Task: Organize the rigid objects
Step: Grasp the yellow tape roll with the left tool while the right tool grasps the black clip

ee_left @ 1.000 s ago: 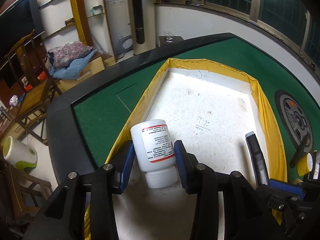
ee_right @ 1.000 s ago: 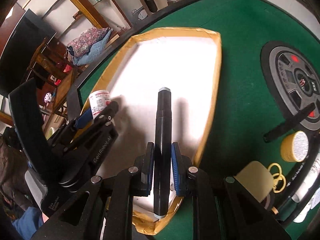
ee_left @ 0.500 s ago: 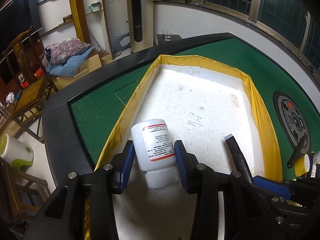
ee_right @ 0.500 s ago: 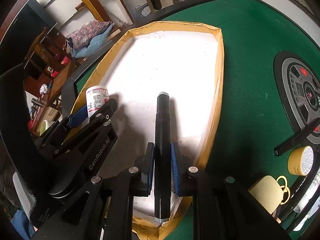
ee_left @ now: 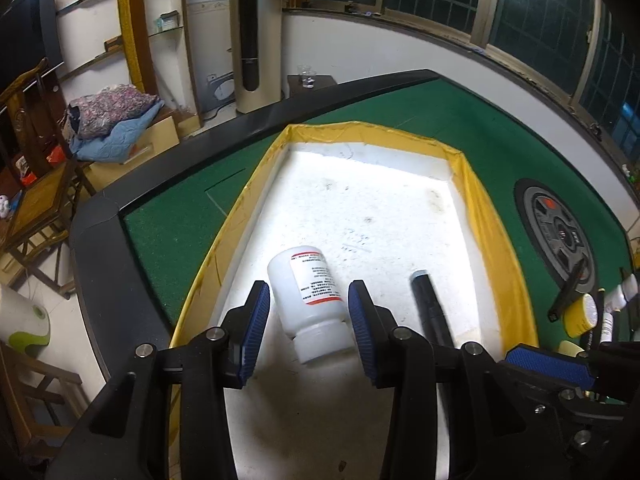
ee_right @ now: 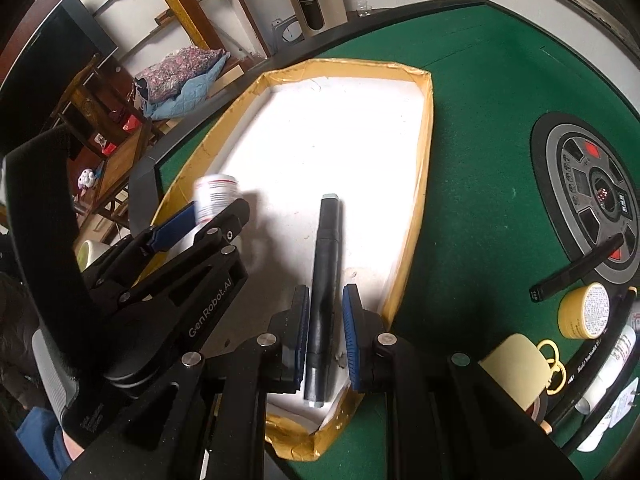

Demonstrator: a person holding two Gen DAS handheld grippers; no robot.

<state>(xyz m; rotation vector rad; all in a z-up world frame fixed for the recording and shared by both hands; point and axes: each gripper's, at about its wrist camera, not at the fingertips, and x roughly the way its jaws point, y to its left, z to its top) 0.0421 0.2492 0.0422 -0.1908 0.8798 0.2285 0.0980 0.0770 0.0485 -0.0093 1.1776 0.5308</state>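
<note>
A white plastic bottle point(ee_left: 310, 300) with a red-edged label lies on its side on the white floor of a yellow-taped tray point(ee_left: 486, 216). My left gripper point(ee_left: 308, 330) is open, its blue pads apart on either side of the bottle. A black marker point(ee_right: 325, 280) lies on the tray floor point(ee_right: 344, 140) near the front right corner. My right gripper point(ee_right: 325, 334) is open, its pads a little off the marker on both sides. The marker also shows in the left wrist view point(ee_left: 432, 312), and the bottle in the right wrist view point(ee_right: 216, 196).
The tray sits on a green felt table point(ee_right: 480, 92) with a black rim. To the right are a round grey control panel point(ee_right: 596, 196), a black pen point(ee_right: 576, 268), a yellow tape roll point(ee_right: 584, 312), a pale yellow cup point(ee_right: 516, 368) and several bottles.
Both grippers have opened. The bottle and the marker, held before, now lie loose on the tray floor between the opened pads.
</note>
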